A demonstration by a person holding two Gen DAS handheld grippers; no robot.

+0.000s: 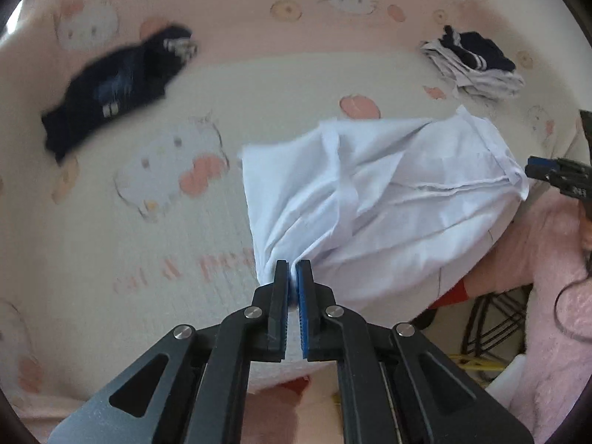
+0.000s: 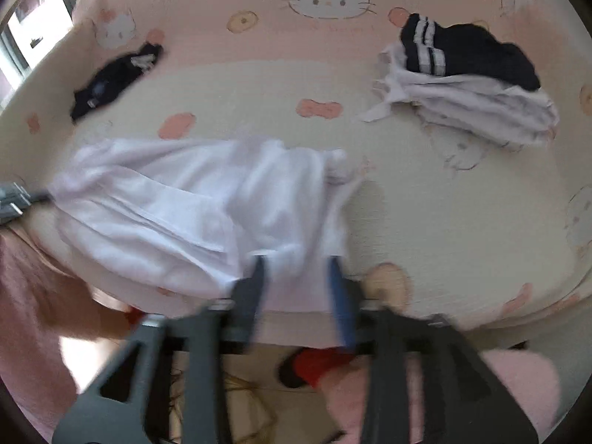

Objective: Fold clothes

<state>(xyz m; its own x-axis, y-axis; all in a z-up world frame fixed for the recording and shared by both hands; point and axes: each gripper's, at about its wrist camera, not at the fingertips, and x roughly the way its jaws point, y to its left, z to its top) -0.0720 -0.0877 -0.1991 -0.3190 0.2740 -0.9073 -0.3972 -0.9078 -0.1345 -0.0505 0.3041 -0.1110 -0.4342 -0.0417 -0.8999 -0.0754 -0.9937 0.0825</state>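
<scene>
Shirt: white shirt lies rumpled at the near edge of the bed, within reach for folding.
Left gripper: fingers pressed together, pinching the shirt's near corner, probably to pull it flat.
Right gripper: fingers spread astride the shirt's near hem, not gripping.
Stack: folded clothes far right, out of the way.
Dark garment: far left, probably waiting.

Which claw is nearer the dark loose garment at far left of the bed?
Left. The left claw pinches the white garment's side nearer the dark garment; the right claw is further away.
</scene>
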